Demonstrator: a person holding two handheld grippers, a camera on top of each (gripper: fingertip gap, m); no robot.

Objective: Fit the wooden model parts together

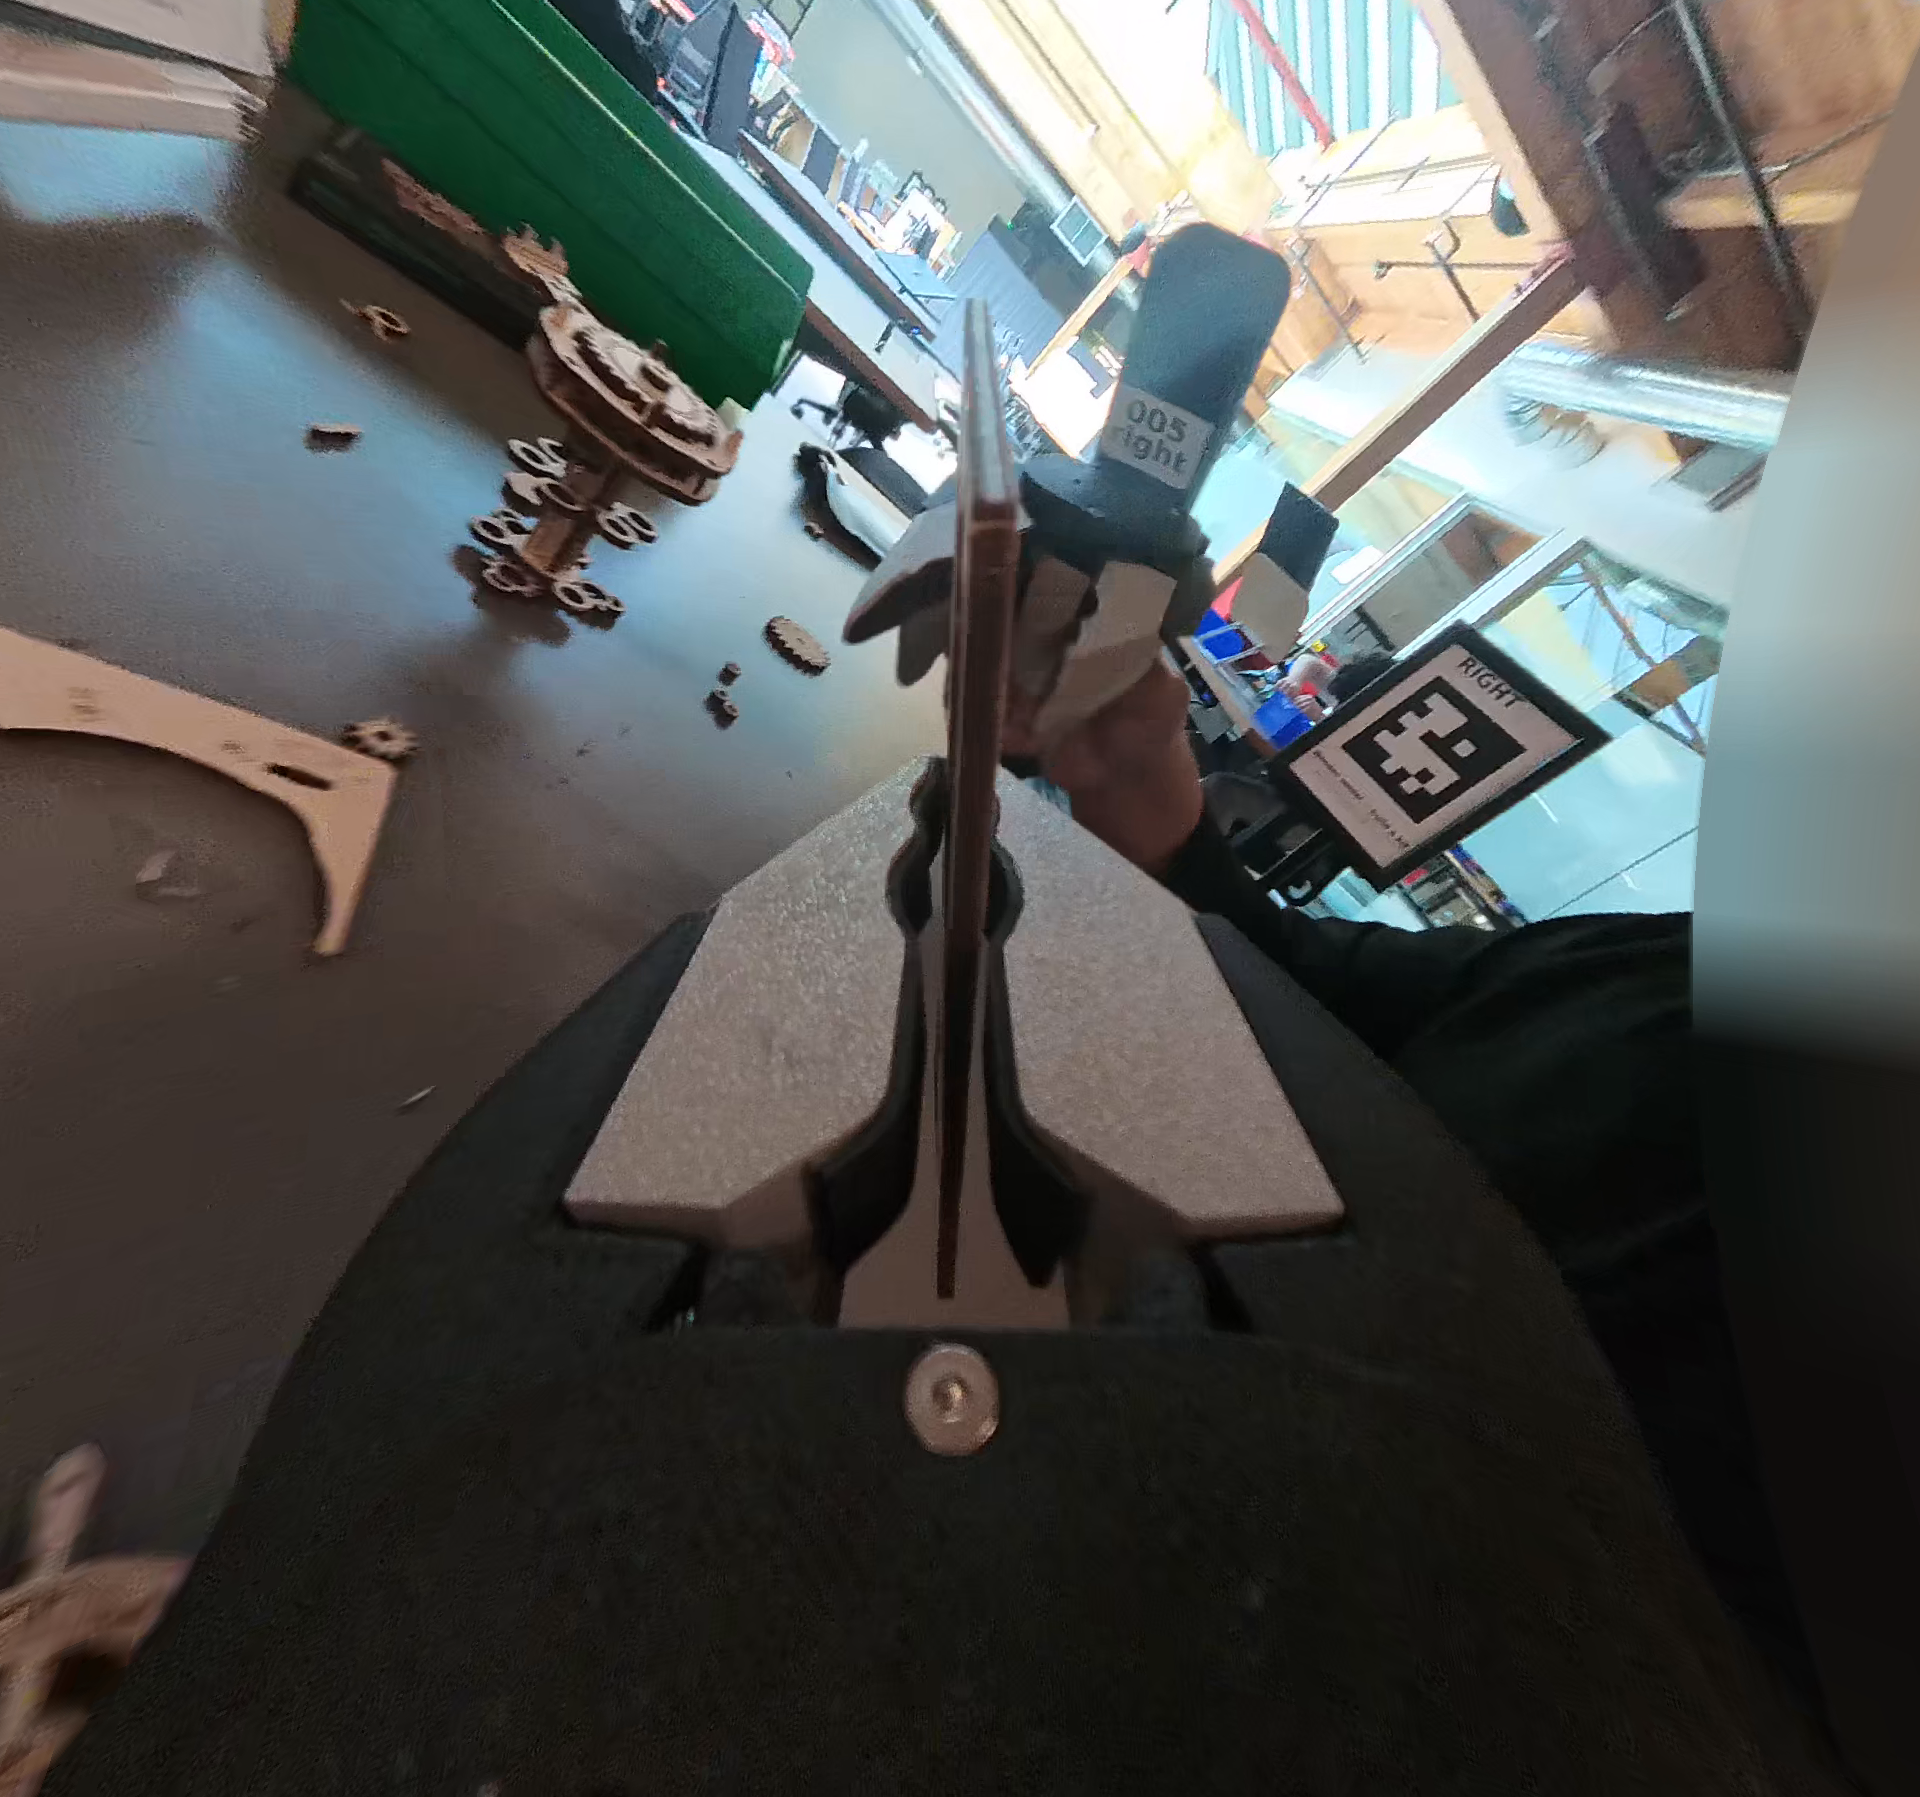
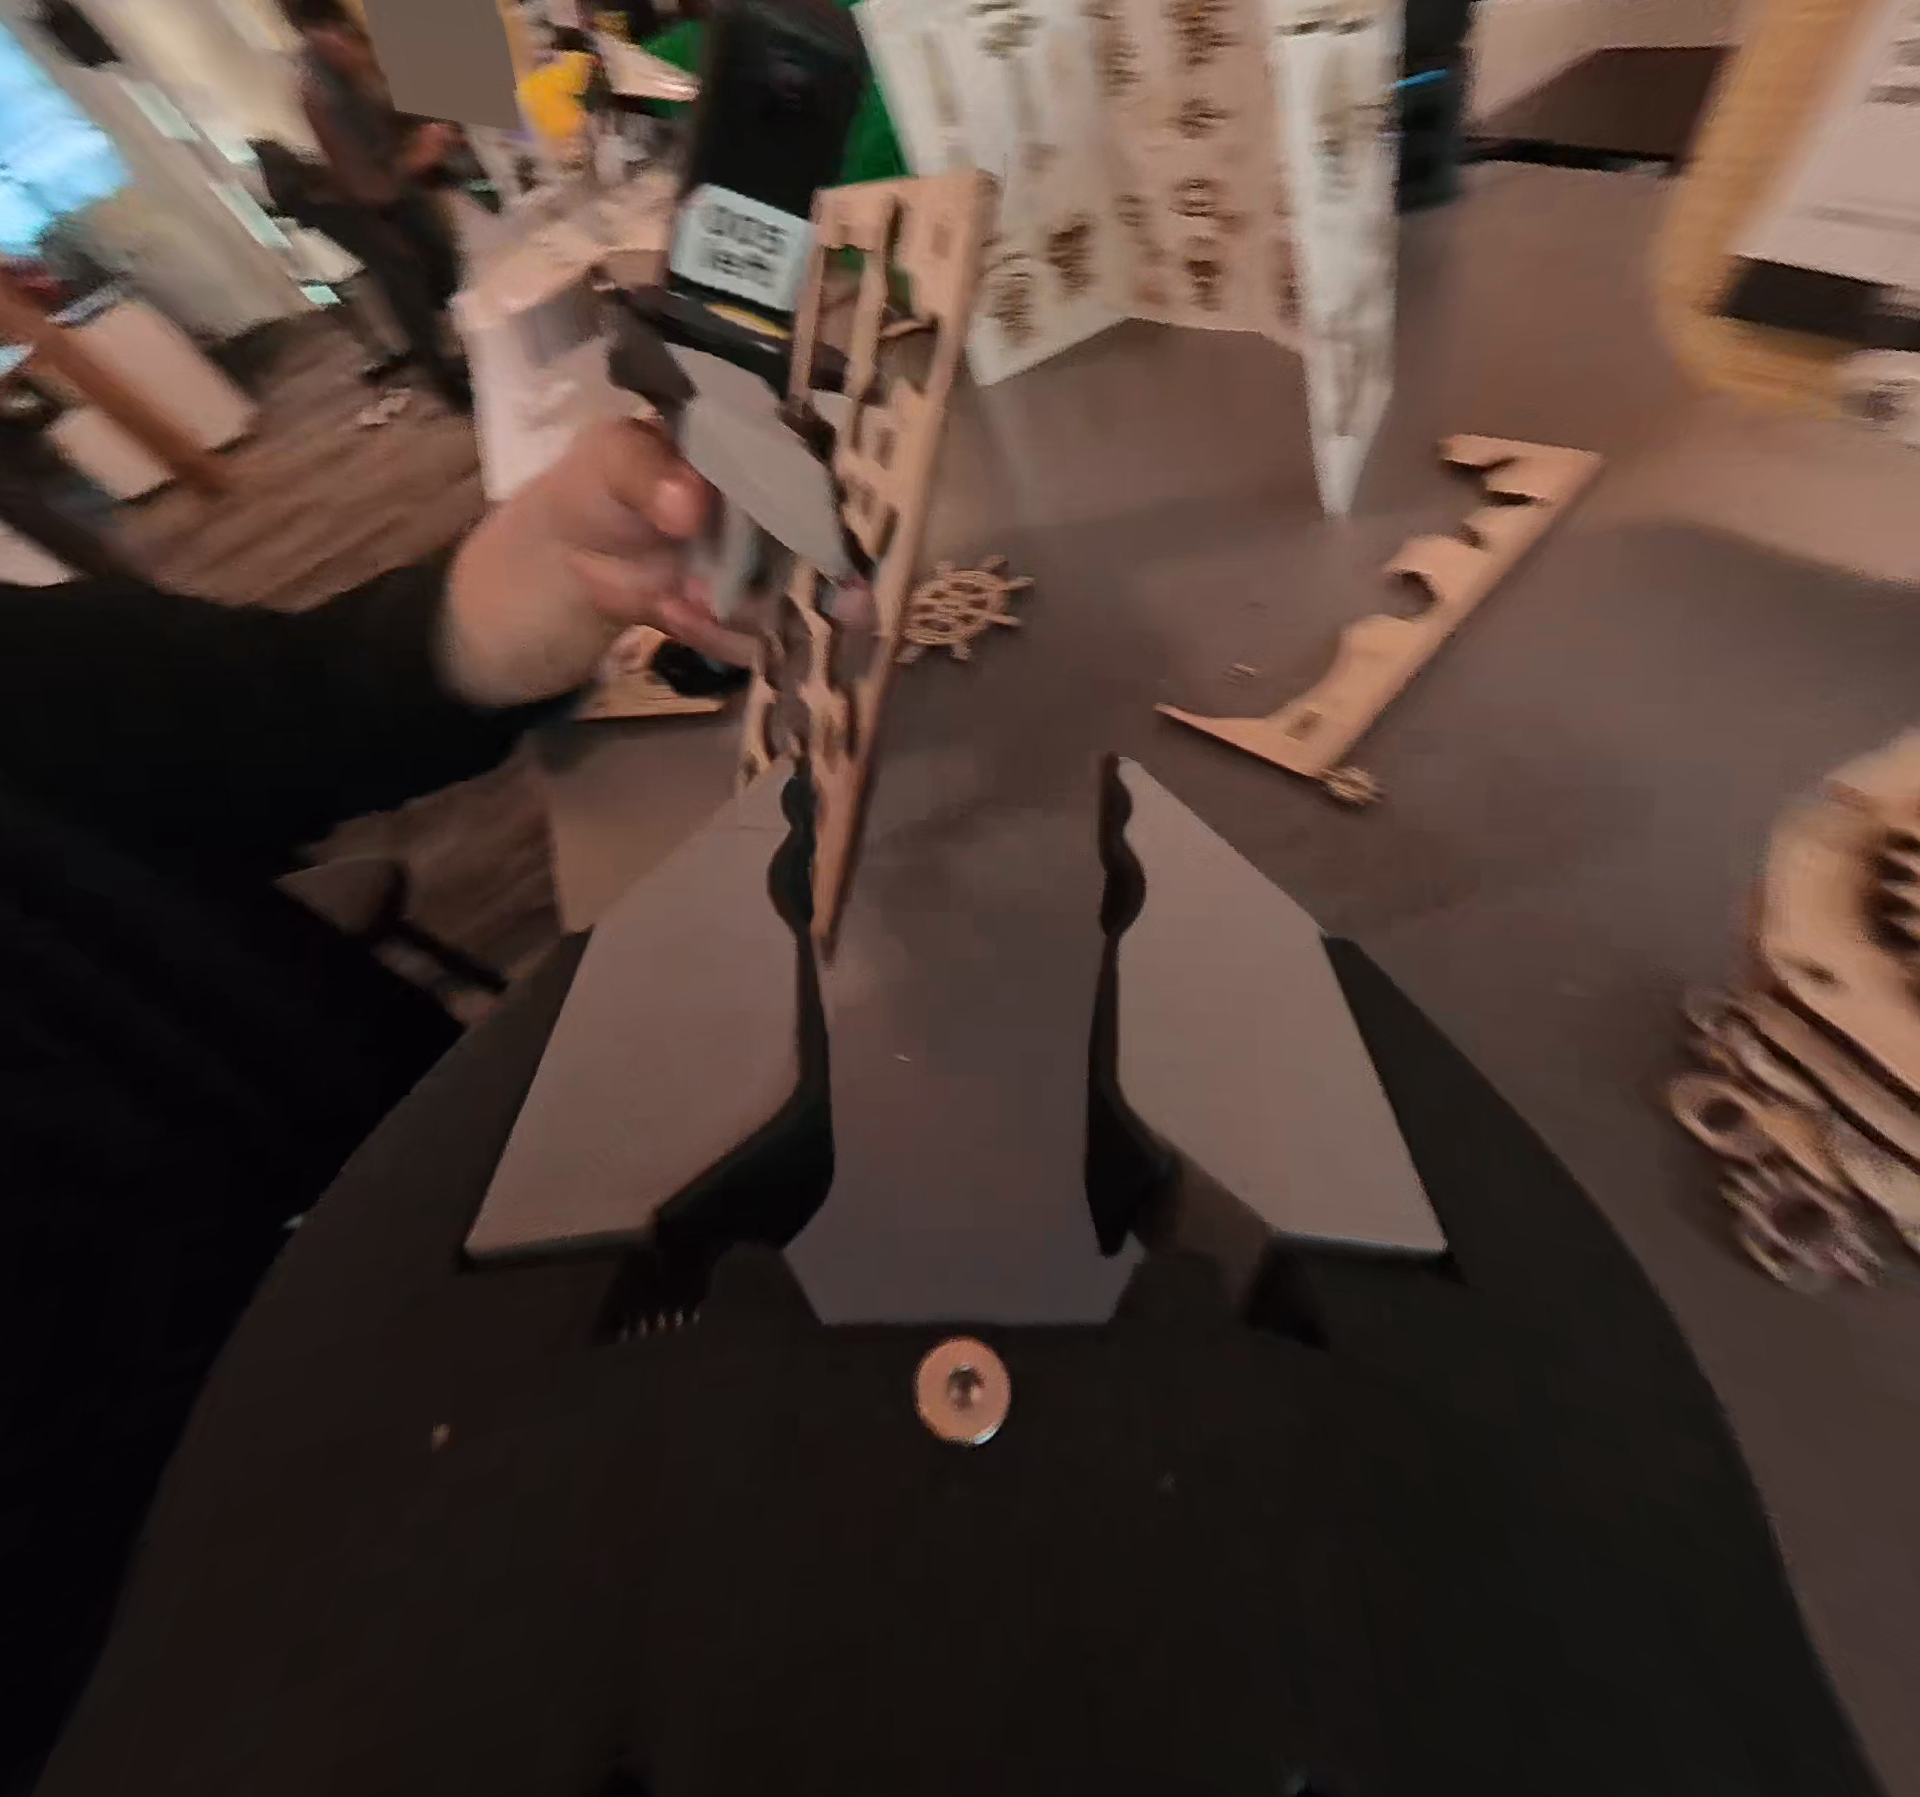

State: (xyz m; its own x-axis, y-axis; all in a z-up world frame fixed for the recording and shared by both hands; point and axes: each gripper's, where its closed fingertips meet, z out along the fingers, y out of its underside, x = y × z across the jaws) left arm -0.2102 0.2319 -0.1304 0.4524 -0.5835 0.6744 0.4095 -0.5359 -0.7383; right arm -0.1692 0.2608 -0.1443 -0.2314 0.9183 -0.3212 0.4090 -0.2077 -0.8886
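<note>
My left gripper [image 1: 961,812] is shut on a thin wooden cut-out sheet [image 1: 982,552], which shows edge-on and stands upright above the table. In the right wrist view the same sheet [image 2: 894,376] is flat-on, full of cut-out holes, and held by the left gripper [image 2: 821,521] in a person's hand. My right gripper [image 2: 954,812] is open and empty. The sheet's lower tip sits between its fingers, close to the left finger [image 2: 727,916]. In the left wrist view the right gripper [image 1: 1013,620] straddles the sheet's far end.
On the dark table [image 1: 208,1020] stand an assembled wooden gear model [image 1: 623,407], loose small gears [image 1: 797,644] and a curved offcut [image 1: 260,760]. The right wrist view shows a ship's-wheel piece [image 2: 961,604], a wooden strip [image 2: 1403,625], a folded instruction sheet [image 2: 1143,137] and the model [image 2: 1818,1072]. Some 6 cm of space lies between my two pairs of fingers.
</note>
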